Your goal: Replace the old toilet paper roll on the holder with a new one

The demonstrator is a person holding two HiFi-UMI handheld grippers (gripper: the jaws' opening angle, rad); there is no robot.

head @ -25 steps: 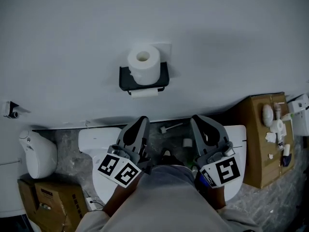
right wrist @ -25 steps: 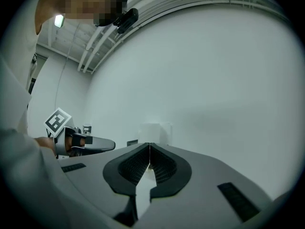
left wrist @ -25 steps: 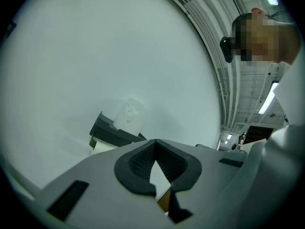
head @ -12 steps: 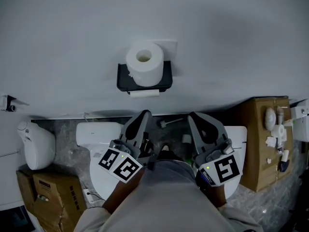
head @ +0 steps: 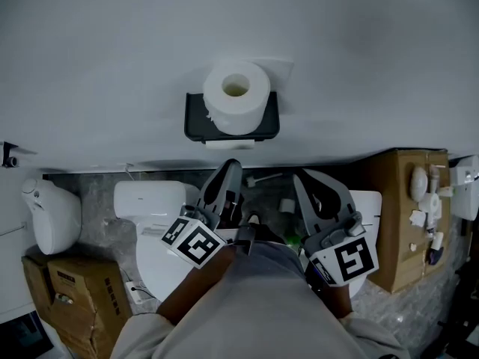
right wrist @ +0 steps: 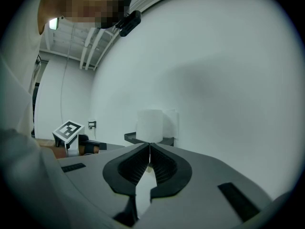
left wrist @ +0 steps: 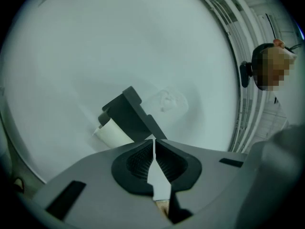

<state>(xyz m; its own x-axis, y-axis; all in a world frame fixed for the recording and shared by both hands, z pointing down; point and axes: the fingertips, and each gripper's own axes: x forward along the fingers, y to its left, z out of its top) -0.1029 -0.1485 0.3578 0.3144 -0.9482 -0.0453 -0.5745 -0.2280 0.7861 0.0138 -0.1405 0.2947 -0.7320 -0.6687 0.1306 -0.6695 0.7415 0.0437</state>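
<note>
Lying left-to-right under the holder (head: 196,122) on the far wall, the old roll (head: 229,145) sits straight beyond the left claw (head: 231,168); it and the right claw (head: 307,179) are pressed together, empty.

Grey left gripper (head: 231,164) and right gripper (head: 304,176) bear black-and-white marker cubes (head: 196,243).

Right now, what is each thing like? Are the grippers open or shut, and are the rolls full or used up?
full toilet paper roll: thick with paper, standing on end on top of the holder.
old toilet paper roll: thin, nearly used up, lying level under the holder's shelf.
holder: fixed to the wall, carrying both rolls.
left gripper: fingers shut, empty.
right gripper: fingers shut, empty.
</note>
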